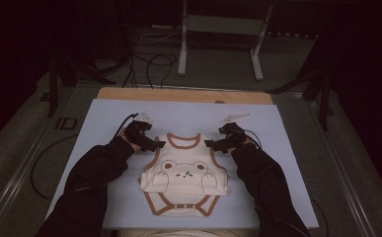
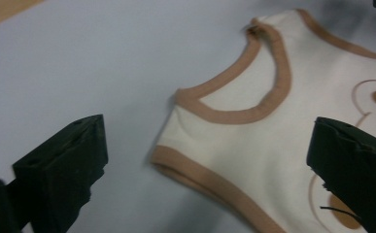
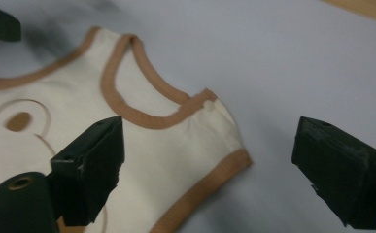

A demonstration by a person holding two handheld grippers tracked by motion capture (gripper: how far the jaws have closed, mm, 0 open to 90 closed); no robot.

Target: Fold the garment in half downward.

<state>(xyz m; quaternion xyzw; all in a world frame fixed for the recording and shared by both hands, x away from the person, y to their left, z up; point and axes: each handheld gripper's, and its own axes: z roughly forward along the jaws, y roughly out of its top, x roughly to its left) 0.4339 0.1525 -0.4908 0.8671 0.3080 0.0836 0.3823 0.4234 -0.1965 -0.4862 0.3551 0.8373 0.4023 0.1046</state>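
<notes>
A cream baby bodysuit [image 1: 184, 175] with brown trim and a bear print lies flat on the pale blue mat [image 1: 104, 123], its neck toward the far side. My left gripper [image 1: 157, 144] hovers at the garment's left shoulder, open, and its jaws straddle that shoulder's sleeve edge [image 2: 200, 170]. My right gripper [image 1: 210, 144] hovers at the right shoulder, open too, with the right sleeve edge [image 3: 214, 170] between its jaws. Neither gripper holds the bodysuit [image 2: 282, 145]. In the right gripper view the neckline loop of the bodysuit [image 3: 142, 102] lies just past the jaws.
The mat covers a wooden table [image 1: 183, 95] whose far edge shows bare wood. Beyond it stand a white metal frame [image 1: 218, 34] and loose cables [image 1: 149, 64] on the floor. Black-sleeved forearms [image 1: 95, 177] reach in from the bottom.
</notes>
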